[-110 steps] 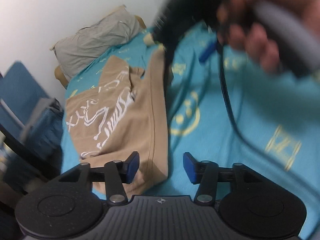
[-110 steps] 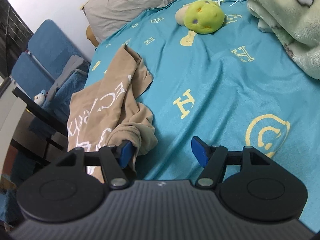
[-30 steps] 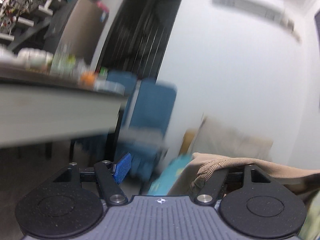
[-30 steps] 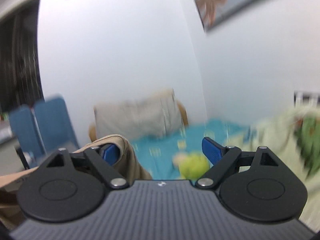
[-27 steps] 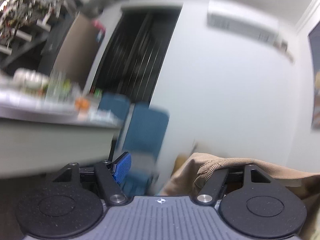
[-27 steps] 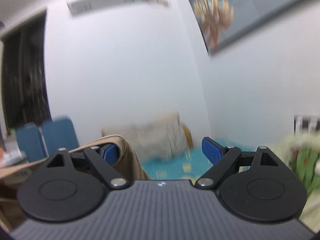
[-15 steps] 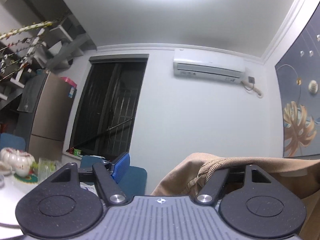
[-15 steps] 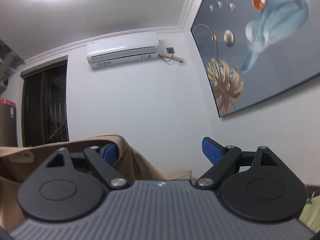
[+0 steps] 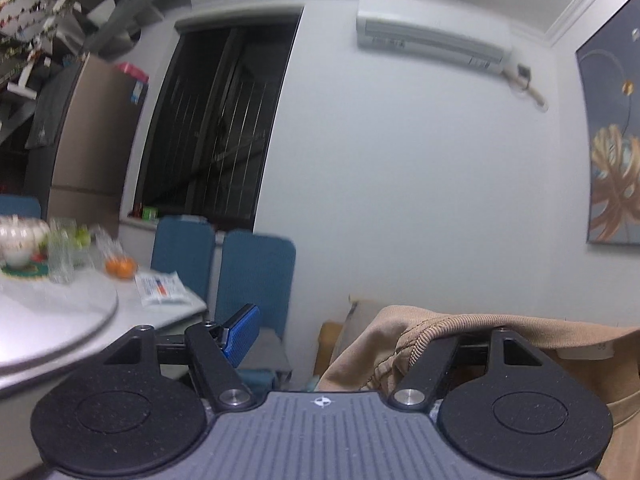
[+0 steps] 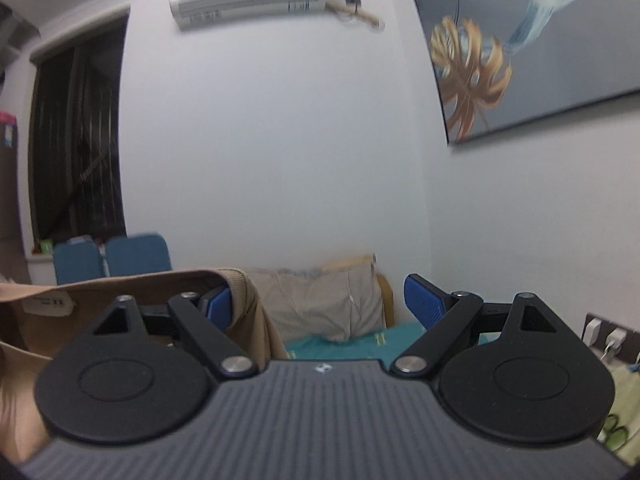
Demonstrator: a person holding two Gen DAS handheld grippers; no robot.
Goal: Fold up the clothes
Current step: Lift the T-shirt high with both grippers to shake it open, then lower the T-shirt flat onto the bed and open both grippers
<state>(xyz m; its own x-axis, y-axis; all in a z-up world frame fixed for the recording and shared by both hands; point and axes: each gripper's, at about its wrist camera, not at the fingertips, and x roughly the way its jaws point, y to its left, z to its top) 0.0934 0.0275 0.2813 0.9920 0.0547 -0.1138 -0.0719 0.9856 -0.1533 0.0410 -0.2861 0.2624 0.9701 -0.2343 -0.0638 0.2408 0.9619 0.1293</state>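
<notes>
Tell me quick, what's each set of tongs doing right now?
Left tongs: open, tan shirt draped over one finger.
Right tongs: open, shirt hooked on one finger.

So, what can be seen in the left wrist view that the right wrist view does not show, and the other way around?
Only the left wrist view shows the round white table with glasses and oranges, and the tall brown cabinet. Only the right wrist view shows the grey pillow, the teal bedsheet and the wall sockets. Both show the tan shirt draped over one finger of an open gripper, the blue chairs, the air conditioner, the dark window and the leaf painting.
</notes>
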